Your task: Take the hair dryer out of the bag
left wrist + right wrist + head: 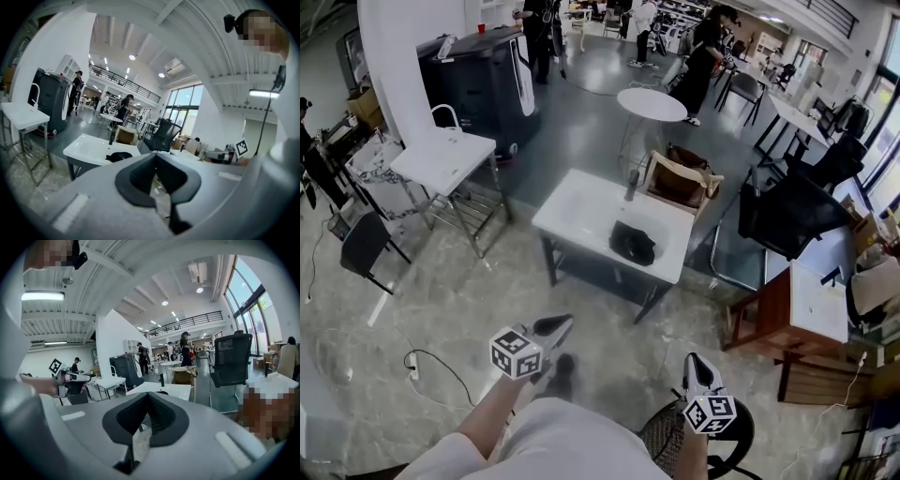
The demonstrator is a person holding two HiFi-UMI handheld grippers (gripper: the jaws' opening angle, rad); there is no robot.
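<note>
A black bag (633, 244) lies closed on a white table (581, 214) in the middle of the room, and the hair dryer is not visible. A dark upright object (631, 185) stands at the table's far edge. My left gripper (557, 326) and right gripper (697, 362) are both shut and empty, held well short of the table and apart from the bag. In the left gripper view the bag (118, 156) shows just above the closed left gripper (155, 157). The right gripper (147, 396) points at the same table (164, 389).
A brown chair with a tan tote (680, 178) stands behind the table, with a black office chair (787, 211) to its right. A wooden desk (787, 309) is at right and a white side table (445, 155) at left. A power strip (412, 366) lies on the floor, and a black stool (722, 441) is near my right hand.
</note>
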